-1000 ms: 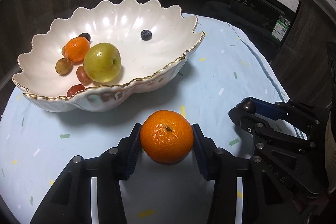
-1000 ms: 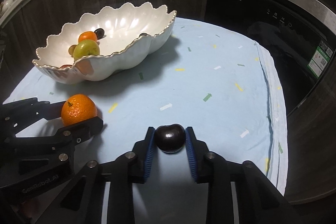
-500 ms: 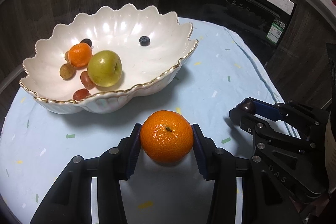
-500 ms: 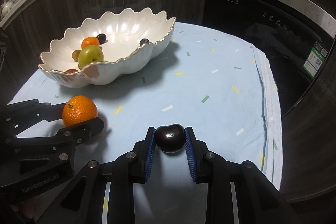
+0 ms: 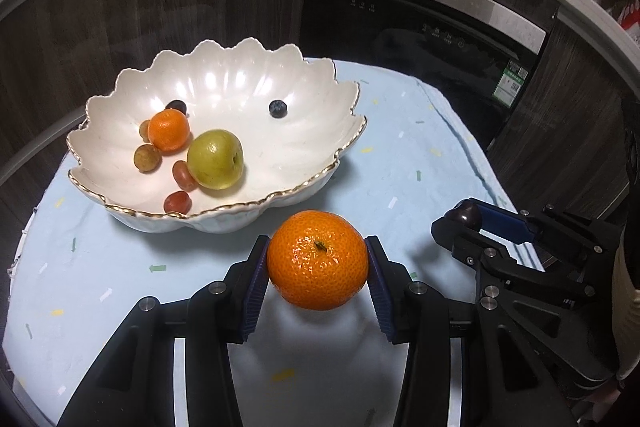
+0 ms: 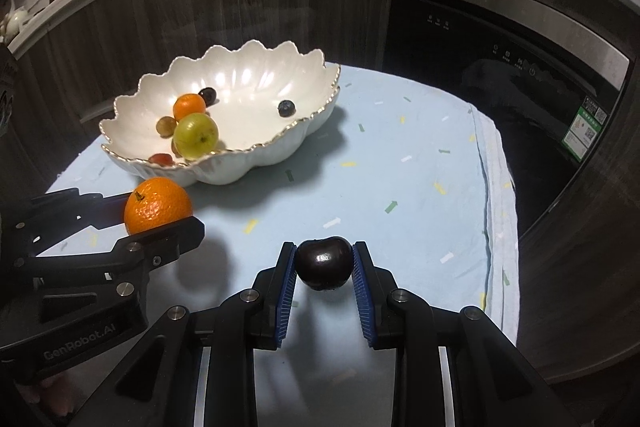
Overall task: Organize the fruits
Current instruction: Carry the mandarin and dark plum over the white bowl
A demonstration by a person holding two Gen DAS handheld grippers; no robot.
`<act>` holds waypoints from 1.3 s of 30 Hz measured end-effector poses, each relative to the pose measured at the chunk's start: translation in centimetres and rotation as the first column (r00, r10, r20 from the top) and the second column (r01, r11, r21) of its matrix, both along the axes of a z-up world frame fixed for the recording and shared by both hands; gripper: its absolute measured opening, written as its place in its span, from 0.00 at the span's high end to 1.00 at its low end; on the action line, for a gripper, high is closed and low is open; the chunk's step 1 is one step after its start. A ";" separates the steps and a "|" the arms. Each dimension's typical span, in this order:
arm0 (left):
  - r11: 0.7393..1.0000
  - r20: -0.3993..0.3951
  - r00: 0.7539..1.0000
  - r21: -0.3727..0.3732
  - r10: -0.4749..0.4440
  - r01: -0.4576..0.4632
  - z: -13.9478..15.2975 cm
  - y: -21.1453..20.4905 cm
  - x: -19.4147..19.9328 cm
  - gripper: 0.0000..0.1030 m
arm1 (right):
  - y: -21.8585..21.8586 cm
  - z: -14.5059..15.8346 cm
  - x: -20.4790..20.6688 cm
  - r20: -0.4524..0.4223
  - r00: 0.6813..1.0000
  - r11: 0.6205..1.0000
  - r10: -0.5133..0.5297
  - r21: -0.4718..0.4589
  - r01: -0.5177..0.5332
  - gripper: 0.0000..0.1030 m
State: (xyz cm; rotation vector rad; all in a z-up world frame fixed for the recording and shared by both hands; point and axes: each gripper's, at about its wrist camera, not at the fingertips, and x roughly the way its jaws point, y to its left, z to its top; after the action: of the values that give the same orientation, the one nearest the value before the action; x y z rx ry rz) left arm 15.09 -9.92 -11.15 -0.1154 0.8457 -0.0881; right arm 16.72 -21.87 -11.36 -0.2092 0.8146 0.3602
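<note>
Mandarin [image 5: 317, 259], stem scar up, sits clamped between the left gripper [image 5: 317, 267]'s 2 blue pads, above the pale blue cloth [image 5: 400, 163]. Beside it on the right, the right gripper [image 6: 324, 267] pinches a dark plum [image 6: 323, 262]. Ahead and left stands the scalloped white bowl [image 5: 224, 83], holding a green apple [image 5: 215, 159], a small mandarin [image 5: 169, 129], a blueberry [image 5: 277, 108] and grapes [image 5: 177, 201].

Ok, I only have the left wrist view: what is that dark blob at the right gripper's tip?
Observer: A glossy, round dark fruit, pinched between both blue pads of the right gripper.
Operator: Over the bowl yet?
Observer: No. The bowl sits ahead and left; only blue cloth lies under the fruit.
Operator: Is the orange off the cloth?
Observer: Seemingly, yes: side-on, the orange casts its shadow apart from it.
</note>
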 end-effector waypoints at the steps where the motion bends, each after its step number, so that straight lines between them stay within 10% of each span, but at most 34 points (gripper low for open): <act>1: 1.000 0.004 1.000 -0.001 0.000 0.000 0.1 0.0 -0.1 0.56 | 0.1 0.2 -0.2 0.003 1.000 1.000 0.000 0.000 0.000 0.72; 39: 0.993 0.079 0.991 -0.052 0.112 -0.108 4.5 6.8 0.7 0.56 | 4.9 4.9 0.4 0.081 0.994 0.997 0.073 0.028 -0.076 0.72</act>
State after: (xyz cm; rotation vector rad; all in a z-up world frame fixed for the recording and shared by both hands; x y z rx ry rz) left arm 15.74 -3.09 -6.68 -0.2014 0.7538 -0.0091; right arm 17.13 -16.96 -6.51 -0.2237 0.7228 0.4318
